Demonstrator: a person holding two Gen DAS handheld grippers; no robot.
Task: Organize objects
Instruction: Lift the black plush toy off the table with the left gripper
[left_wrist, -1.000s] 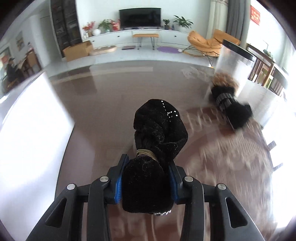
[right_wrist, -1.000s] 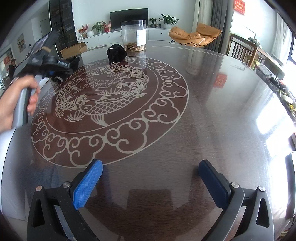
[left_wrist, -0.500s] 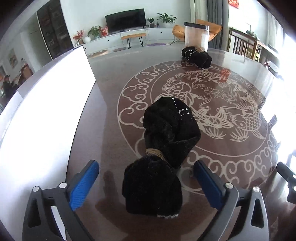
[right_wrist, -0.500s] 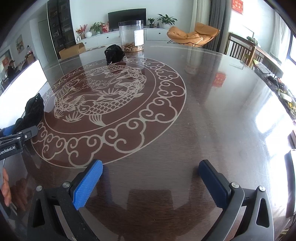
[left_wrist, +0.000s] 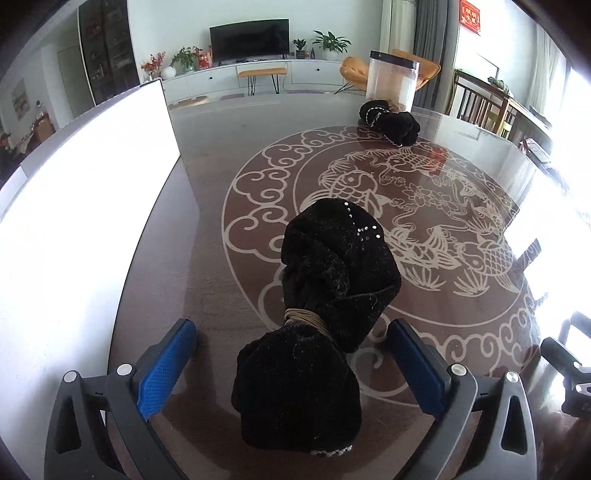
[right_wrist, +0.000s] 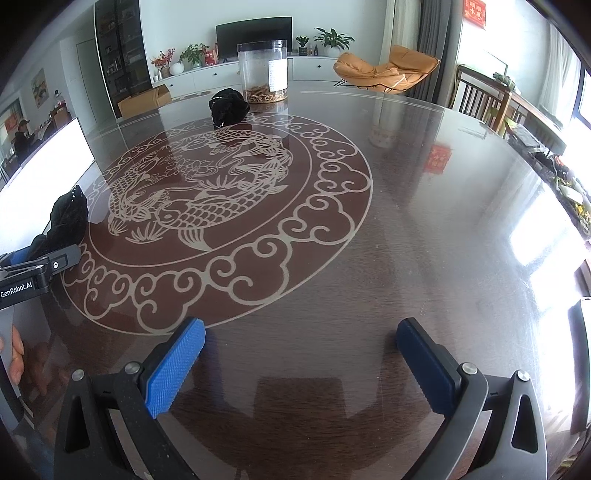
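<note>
Round glass-topped table (right_wrist: 424, 206), dark brown, bearing a pale koi-and-cloud medallion (right_wrist: 221, 206) over its centre. A white panel (left_wrist: 85, 206) lies along the table's left edge in the left wrist view. Clear cylindrical jar (right_wrist: 263, 72) with a dark lid, upright near the far edge, holding brownish contents at its bottom. Second black bundle (left_wrist: 391, 123), just in front of the jar near the far edge, well apart from the first. Black velvet bundle (left_wrist: 325, 306), tied at its waist with a tan band (left_wrist: 304, 319), resting on the table near the left edge, at the medallion's cloud border. Left gripper (left_wrist: 291, 354), jaws spread wide, having just been opening; the bundle lies between the blue pads (left_wrist: 166, 369) with a clear gap on each side, touched by neither. Right gripper (right_wrist: 301, 363), jaws likewise spread, nothing between them, poised above bare table near the near edge
</note>
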